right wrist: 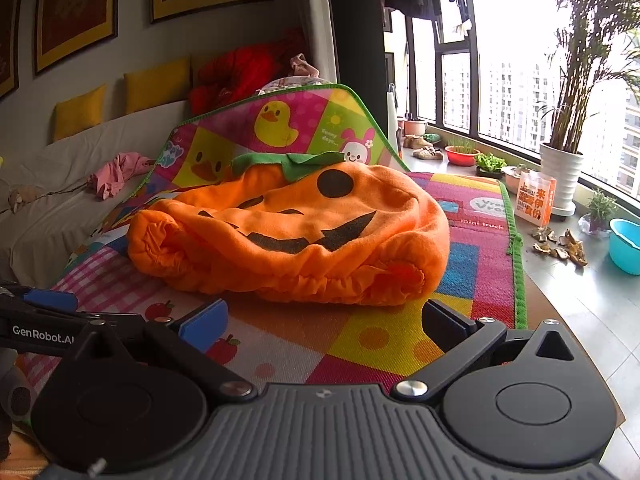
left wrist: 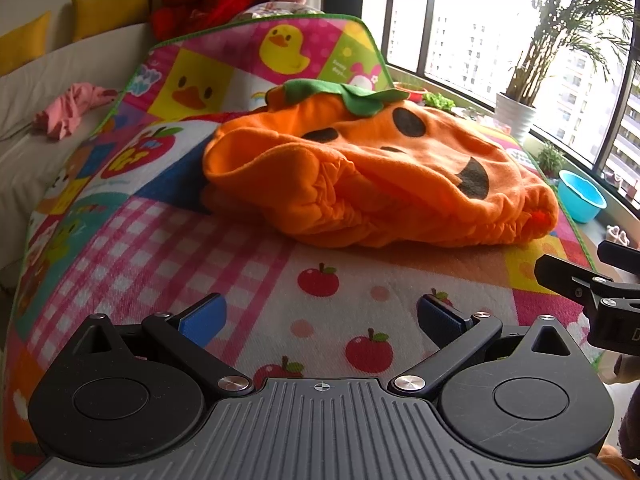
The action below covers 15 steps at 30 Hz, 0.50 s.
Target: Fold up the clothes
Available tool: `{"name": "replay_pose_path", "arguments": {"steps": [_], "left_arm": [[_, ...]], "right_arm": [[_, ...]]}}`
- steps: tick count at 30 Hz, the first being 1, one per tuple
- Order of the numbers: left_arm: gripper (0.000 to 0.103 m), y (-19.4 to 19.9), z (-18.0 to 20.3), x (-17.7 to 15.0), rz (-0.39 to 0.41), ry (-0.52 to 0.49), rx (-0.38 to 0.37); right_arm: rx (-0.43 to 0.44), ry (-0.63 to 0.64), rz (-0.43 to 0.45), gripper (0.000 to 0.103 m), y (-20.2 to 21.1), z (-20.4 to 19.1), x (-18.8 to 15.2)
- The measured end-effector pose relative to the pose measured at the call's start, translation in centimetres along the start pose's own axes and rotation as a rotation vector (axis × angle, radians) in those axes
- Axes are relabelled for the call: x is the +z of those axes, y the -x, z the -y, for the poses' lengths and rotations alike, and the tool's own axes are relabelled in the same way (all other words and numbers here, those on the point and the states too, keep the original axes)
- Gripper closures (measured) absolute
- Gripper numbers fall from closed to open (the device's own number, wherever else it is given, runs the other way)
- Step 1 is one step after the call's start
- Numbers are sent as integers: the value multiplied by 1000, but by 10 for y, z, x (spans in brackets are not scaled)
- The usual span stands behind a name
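Pumpkin costume (left wrist: 372,176) lies beyond both grippers' spread, empty fingers (right wrist: 204,320).

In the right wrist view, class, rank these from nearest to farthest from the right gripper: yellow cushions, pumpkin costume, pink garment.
1. pumpkin costume, straight ahead of the right gripper on the mat.
2. pink garment, far left on the sofa.
3. yellow cushions, against the back wall.

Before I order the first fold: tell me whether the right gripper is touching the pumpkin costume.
Apart. The right wrist view shows the right gripper open, with a strip of play mat between its fingertips and the pumpkin costume.
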<state>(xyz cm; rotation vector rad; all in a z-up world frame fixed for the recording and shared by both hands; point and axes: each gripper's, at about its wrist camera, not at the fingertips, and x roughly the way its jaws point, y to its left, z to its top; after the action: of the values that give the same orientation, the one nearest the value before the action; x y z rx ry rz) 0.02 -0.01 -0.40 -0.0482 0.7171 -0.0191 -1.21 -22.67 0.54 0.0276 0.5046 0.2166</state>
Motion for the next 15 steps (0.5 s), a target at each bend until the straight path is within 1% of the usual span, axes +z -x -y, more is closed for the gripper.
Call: {"name": "replay_pose_path", "arguments": {"steps": [15], "left_arm": [[0,0,0,0,-5,5,-1]], "right_arm": [[3,1,-3,0,-1,-1,-1]]}}
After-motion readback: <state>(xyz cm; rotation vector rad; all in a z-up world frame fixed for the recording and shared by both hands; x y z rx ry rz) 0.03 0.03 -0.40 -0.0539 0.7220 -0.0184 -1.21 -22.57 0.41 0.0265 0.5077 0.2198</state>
